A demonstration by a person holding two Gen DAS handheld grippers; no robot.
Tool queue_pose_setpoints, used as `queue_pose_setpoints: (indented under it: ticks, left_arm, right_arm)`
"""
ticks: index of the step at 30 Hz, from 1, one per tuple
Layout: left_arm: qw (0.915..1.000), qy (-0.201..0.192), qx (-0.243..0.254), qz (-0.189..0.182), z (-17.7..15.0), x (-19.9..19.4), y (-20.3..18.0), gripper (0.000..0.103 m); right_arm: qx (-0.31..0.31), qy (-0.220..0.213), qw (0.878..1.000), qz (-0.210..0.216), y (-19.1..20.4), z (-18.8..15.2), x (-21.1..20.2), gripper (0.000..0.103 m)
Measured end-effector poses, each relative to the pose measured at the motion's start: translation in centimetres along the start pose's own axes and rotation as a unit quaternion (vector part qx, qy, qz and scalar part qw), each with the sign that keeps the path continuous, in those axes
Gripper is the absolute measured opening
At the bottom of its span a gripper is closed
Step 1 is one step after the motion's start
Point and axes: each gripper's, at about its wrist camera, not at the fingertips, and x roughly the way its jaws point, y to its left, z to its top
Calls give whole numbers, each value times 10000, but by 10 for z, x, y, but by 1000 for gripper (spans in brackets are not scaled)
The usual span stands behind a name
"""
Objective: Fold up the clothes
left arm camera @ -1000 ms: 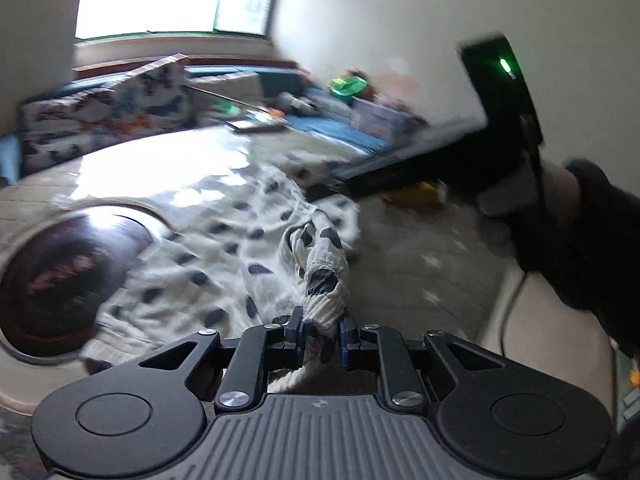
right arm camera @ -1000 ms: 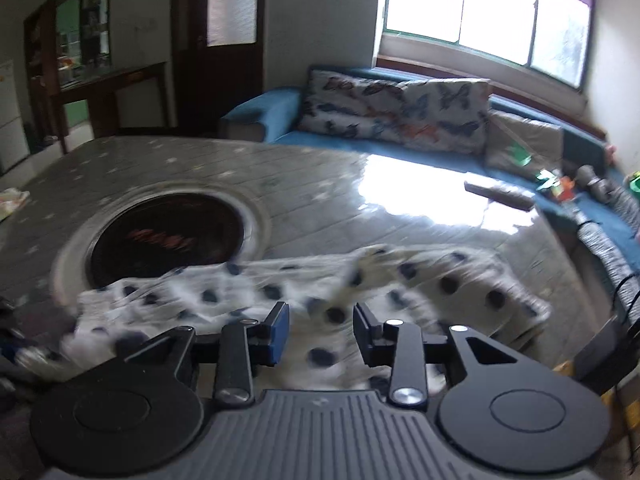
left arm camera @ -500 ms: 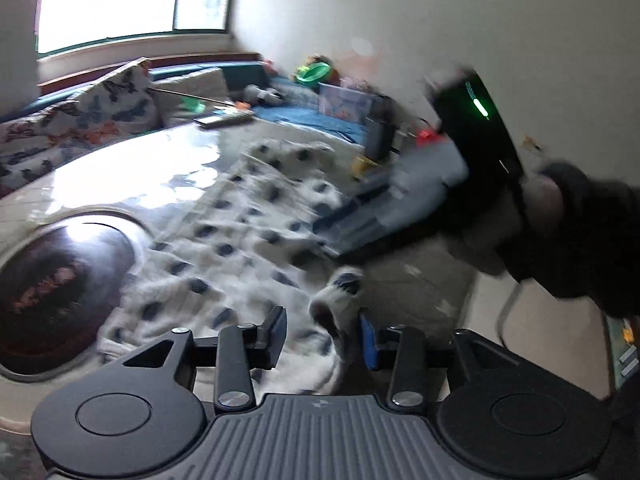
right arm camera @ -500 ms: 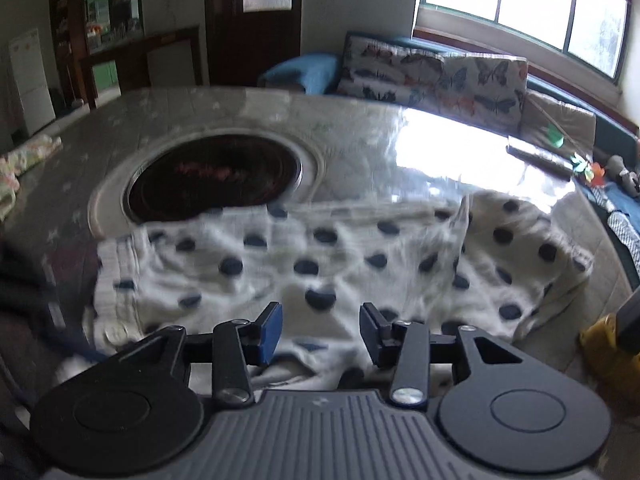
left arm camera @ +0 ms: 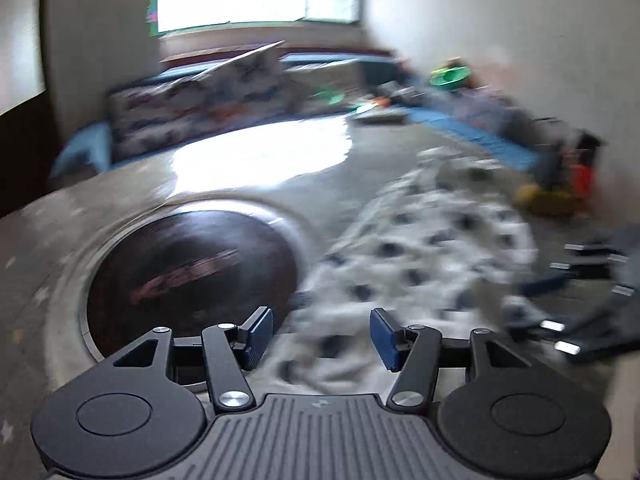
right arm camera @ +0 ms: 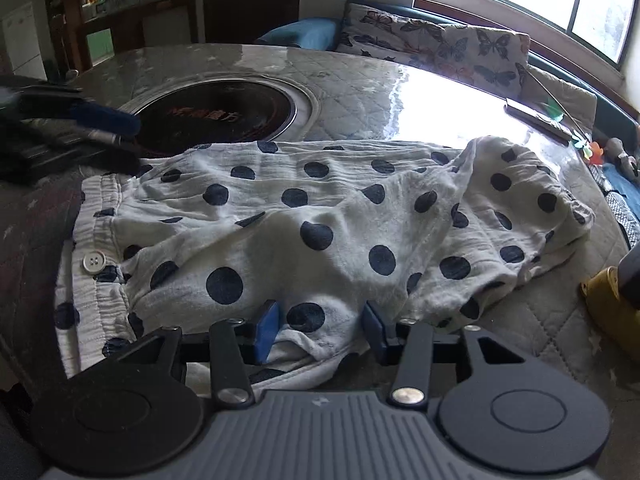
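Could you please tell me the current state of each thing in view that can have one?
Left tongs: open, holding nothing.
Right tongs: open, low over the garment's near edge, not gripping.
Polka-dot garment: lying spread on the table, rumpled, one end folded over, not yet neatly folded.
White button: visible on the waistband; fastened or not, cannot tell.

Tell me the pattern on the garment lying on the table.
White garment with dark navy polka dots; clearest in the right wrist view.

The spotted garment (left arm camera: 424,256) (right arm camera: 320,216) is viewed closely from opposite table (right arm camera: 360,84) edges; both views share the dark inset (left arm camera: 192,276).
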Motion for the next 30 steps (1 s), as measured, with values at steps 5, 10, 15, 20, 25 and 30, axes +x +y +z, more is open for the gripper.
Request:
queue_pose_setpoints:
  ticks: [5,10,15,20,25,30]
  left_arm:
    - [9989,350,-110,282,-2,22,9,65]
    - [9988,476,-13,129,-5,33,7,63]
    - [9990,426,66,-95,-6,30,1,24]
    - [9985,347,354,212,-11,24,-7,7]
    - [9982,336,115,491,-17,16,1,5]
    - [9955,326,-37,891,-28,2,5,5]
  right_arm:
    - [-3,-4,10000,-6,2,0,-2,49]
    - [19,-11,10000,0,1,0,-2,50]
    - [8,-16,10000,-16,2,0,0,50]
    - [10,-24,10000,-41,3,-1,0,50]
    - [-24,2,10000,-48,3,-2,-1,51]
    - [-62,25,10000,6,4,-4,-2,51]
